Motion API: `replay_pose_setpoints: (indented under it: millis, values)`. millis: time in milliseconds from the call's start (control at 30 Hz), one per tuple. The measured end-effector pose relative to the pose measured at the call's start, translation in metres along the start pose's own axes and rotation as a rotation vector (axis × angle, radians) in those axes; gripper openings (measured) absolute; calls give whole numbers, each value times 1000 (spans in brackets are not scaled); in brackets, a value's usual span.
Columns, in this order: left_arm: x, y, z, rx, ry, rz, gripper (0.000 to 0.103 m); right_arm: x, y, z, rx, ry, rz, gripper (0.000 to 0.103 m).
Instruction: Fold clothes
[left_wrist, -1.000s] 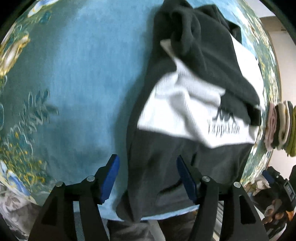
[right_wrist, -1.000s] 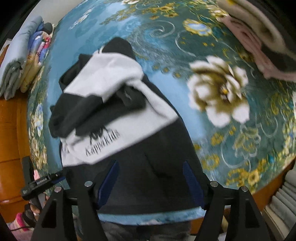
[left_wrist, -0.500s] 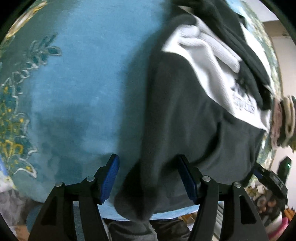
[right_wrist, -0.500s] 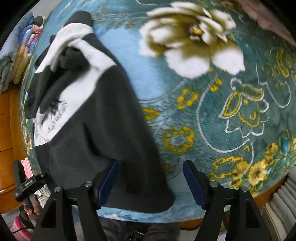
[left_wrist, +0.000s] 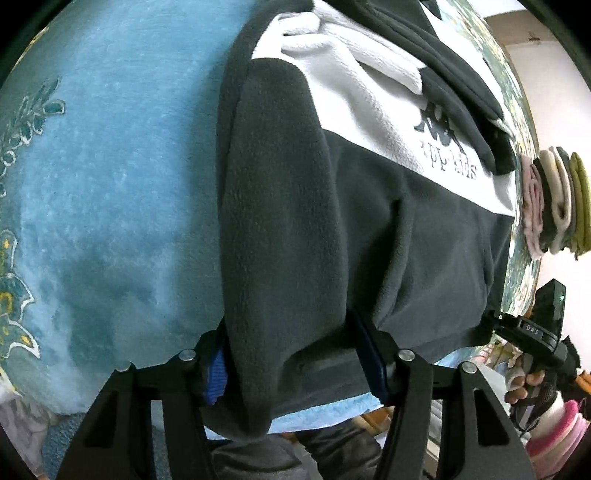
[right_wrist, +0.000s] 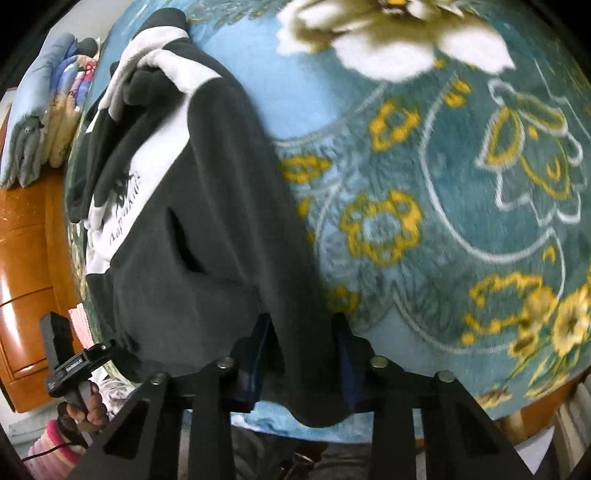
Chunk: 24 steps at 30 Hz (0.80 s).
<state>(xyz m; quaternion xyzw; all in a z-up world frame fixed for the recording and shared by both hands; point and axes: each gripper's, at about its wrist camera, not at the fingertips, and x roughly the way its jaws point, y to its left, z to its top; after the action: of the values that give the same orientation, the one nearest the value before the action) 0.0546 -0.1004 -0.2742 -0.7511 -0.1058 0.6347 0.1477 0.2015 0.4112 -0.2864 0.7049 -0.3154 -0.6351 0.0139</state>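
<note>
Floral blanket (right_wrist: 461, 192) under fleece hoodie (left_wrist: 332, 221) (rumpled)

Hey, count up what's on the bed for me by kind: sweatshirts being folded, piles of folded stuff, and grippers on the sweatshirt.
Sweatshirt, black and white, spread on the blanket: 1
Piles of folded laundry: 2, the clothes stack and the bedding pile
Grippers closing with the sweatshirt's hem between their pads: 2, left gripper and right gripper
Total: 5
</note>
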Motion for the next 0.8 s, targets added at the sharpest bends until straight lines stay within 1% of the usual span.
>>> replay_pose_setpoints:
  millis: [33,67,100,133,200,233,300,367,400,467,500,533,567,667,800]
  values:
    - [-1,-2,1,30,3,23,43,-1,1,-1,-8,8,-3,23]
    - [-2,-3,3,52,6,33,39,-3,3,0,-15,14,1,14]
    - [-5,-5,5,68,9,34,30,-6,5,1,-22,20,7,11]
    - [-8,-4,8,72,12,29,26,-10,7,2,-29,22,16,10]
    - [-19,2,15,48,13,-11,22,-21,12,4,-46,25,36,9]
    - [-26,7,18,29,12,-44,19,-27,14,4,-47,24,60,9]
    - [-46,17,24,4,-5,-110,17,-40,14,-2,-54,20,108,9]
    - [-65,28,30,-18,-27,-164,15,-58,21,-3,-64,14,162,9]
    - [-73,30,22,-34,-42,-183,12,-67,25,-2,-60,6,192,9]
    - [-80,31,3,-75,-72,-225,12,-86,30,3,-44,-16,258,9]
    - [-82,24,-3,-100,-83,-251,11,-93,37,7,-32,-31,289,9]
    - [-77,9,2,-114,-96,-265,11,-99,46,12,-21,-46,319,9]
    - [-69,-9,13,-123,-108,-275,11,-105,54,16,-11,-61,349,9]
    - [-74,-24,47,-143,-127,-314,11,-117,78,48,30,-110,404,9]
    - [-67,-42,118,-198,-132,-368,11,-131,106,94,102,-165,459,9]
